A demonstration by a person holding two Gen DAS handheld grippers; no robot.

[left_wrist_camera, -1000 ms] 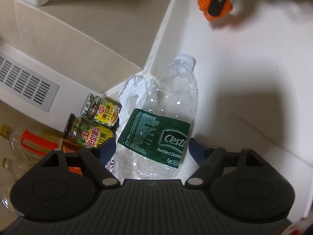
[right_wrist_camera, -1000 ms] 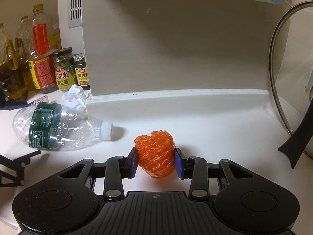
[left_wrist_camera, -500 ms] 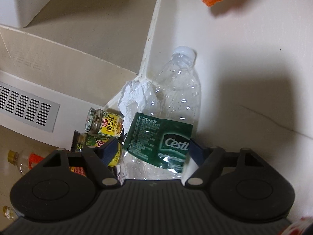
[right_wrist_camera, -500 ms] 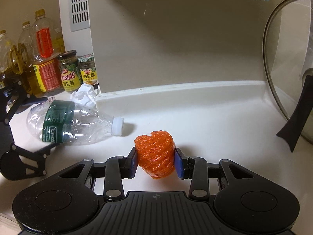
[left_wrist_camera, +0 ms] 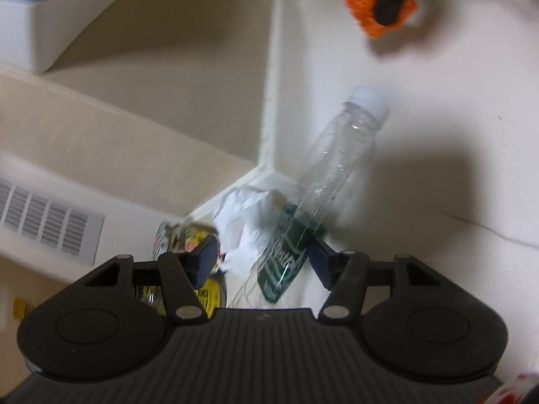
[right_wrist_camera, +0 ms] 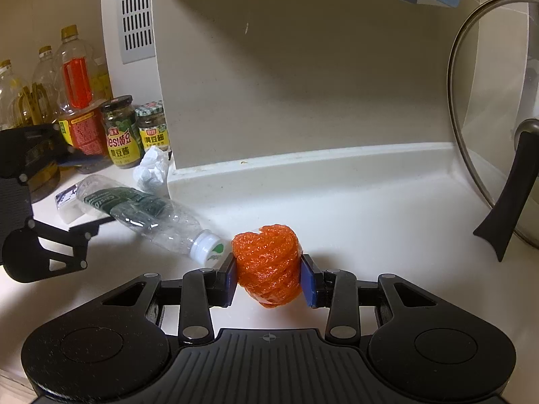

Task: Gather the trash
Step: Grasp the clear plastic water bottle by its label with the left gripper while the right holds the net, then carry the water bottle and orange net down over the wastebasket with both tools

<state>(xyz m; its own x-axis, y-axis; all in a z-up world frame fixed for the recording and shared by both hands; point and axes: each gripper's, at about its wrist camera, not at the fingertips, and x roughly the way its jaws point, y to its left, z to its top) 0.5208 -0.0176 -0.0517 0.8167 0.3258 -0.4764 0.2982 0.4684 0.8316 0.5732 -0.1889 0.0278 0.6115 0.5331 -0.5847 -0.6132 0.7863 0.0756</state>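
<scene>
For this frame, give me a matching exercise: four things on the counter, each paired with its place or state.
Things:
1. clear plastic water bottle with green label
2. orange mesh ball
3. crumpled white paper wad
4. glass pan lid with black handle

Places or states:
A. leaning upright at the right edge
B. lying on its side, white cap toward the right claw
C. pinched between the right claw's blue pads
D. tucked by the ledge corner, in front of the jars

Pairs: 1-B, 2-C, 3-D, 4-A
</scene>
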